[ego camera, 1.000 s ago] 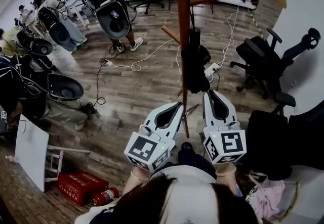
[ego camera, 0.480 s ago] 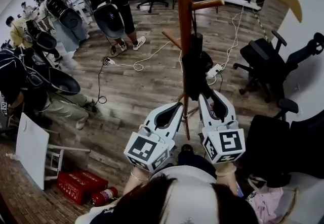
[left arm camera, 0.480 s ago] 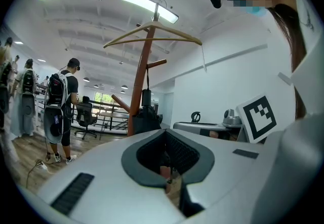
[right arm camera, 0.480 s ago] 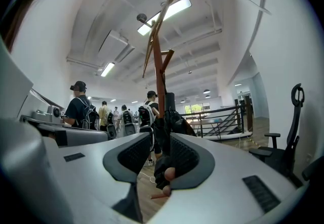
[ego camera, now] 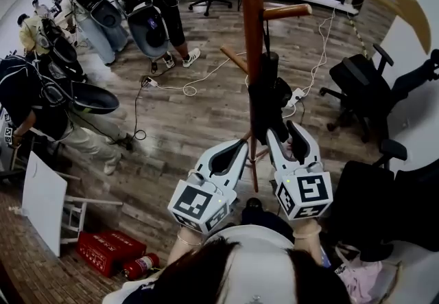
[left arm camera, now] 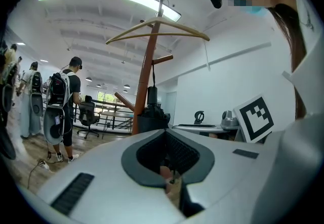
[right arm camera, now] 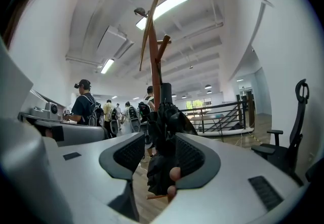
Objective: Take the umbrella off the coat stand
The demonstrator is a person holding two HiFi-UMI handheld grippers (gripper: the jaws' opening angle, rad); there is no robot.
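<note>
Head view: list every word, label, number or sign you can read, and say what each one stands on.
No text can be read in this view.
red box on the floor: faint print on top, too small and blurred to read.
left marker cube: black-and-white square pattern, no letters.
right marker cube: black-and-white square pattern, no letters.

Umbrella: I count one
Coat stand: just one
Red box: one down there
Red canister: one too
</note>
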